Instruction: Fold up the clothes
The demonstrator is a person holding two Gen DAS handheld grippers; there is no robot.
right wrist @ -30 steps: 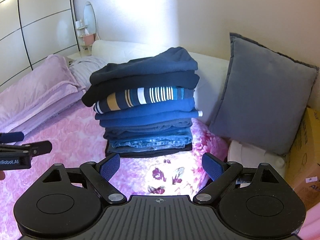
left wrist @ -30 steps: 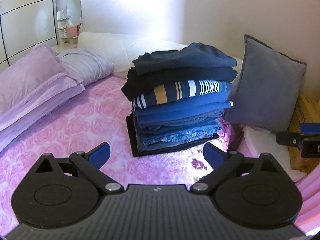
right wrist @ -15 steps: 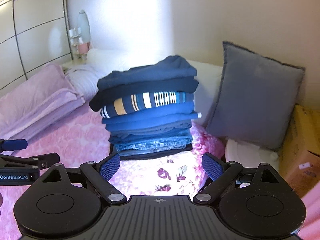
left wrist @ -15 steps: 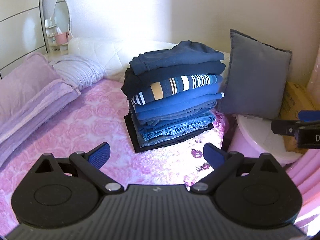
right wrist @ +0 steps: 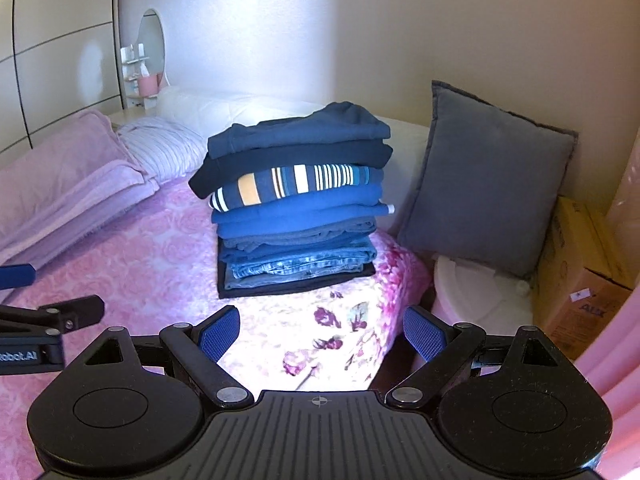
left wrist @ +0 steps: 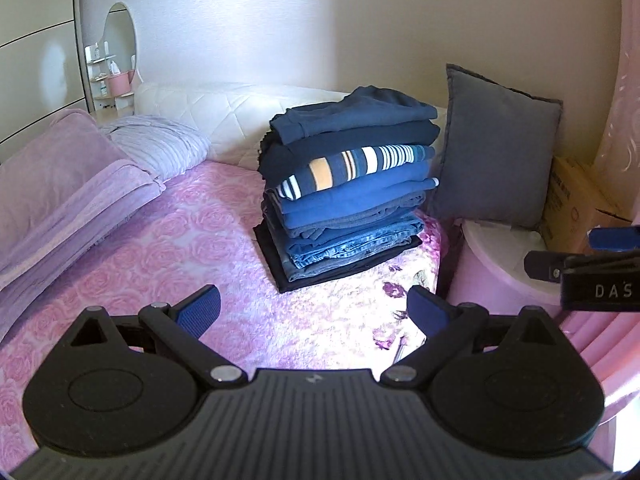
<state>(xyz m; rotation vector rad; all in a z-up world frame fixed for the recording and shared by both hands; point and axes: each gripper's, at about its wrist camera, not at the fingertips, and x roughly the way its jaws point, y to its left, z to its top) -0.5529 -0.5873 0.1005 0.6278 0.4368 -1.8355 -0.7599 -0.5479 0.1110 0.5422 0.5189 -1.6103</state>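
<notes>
Two empty claws face a finished-looking pile in this bedroom scene.

Left wrist view: the left claw [left wrist: 314, 308] is spread wide, its blue pads holding nothing, poised above the pink rose-patterned bed [left wrist: 160, 248]. The stack of folded clothes [left wrist: 348, 188] stands far of the claw on the bed's right side, dark navy tops uppermost, a striped shirt [left wrist: 352, 168] in the middle, denim and a black piece at the base. The heavier, flatter items appear to sit lowest, probably to keep the pile steady on soft bedding. A grey cushion [left wrist: 496, 156] stands upright just right of the pile, near it but whether touching cannot be told. Folded lilac blankets [left wrist: 68, 196] lie along the left. The right claw's tip pokes in at the right edge over a round white-topped stool [left wrist: 500, 240].

Right wrist view: the right claw [right wrist: 322, 334] is equally wide open and carries nothing, aimed at the same stack from nearer the bed's right corner. The stack's edges line up roughly, with the upper tops overhanging to the left. A cardboard box [right wrist: 580, 276] sits at far right beyond the stool, and the left claw's tip shows at the left edge. No loose garment is visible in either view, so the folding looks largely done; both claws seem held open and clear of the pile to avoid toppling it.
</notes>
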